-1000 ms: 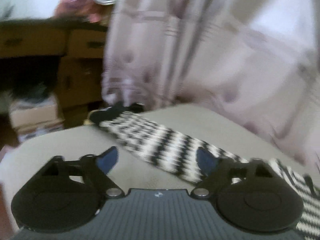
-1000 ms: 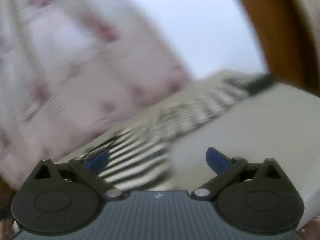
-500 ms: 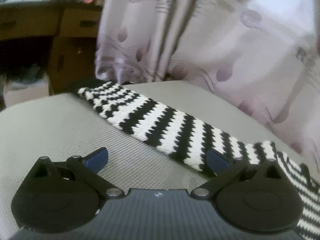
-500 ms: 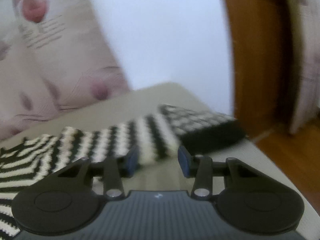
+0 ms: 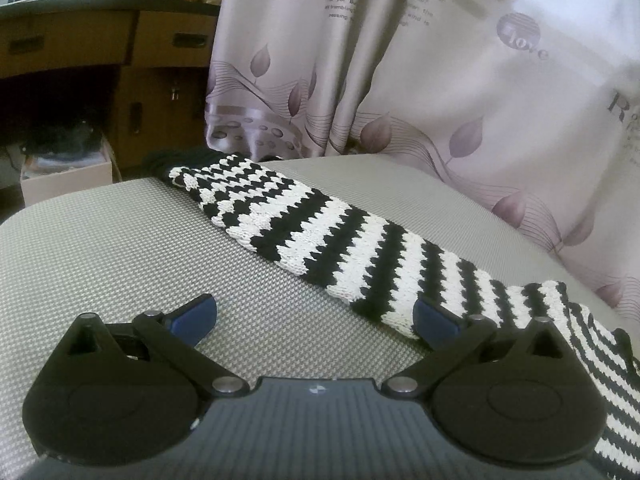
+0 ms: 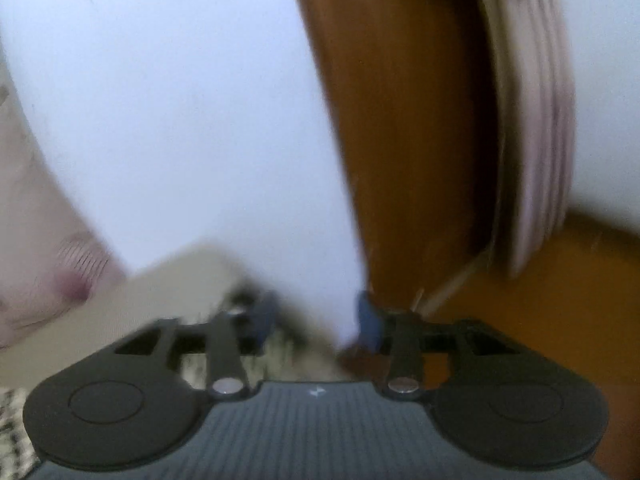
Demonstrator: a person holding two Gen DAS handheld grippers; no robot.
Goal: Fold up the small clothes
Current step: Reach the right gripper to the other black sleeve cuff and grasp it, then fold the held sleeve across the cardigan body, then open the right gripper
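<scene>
the right gripper (image 6: 316, 320) has swung past the table's corner, jaws opening on nothing. the left gripper (image 5: 316, 316) hangs spread wide, empty, beside the striped knit piece (image 5: 360, 248) lying flat along the grey table (image 5: 120, 248).

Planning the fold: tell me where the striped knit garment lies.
In the left wrist view, the black-and-white striped knit garment lies diagonally across the grey cushion, before the curtain.

We see soft daylight glowing through the curtain (image 5: 460, 92) ahead; the left view sharp, the right smeared by motion blur, both bowed at the edges.
</scene>
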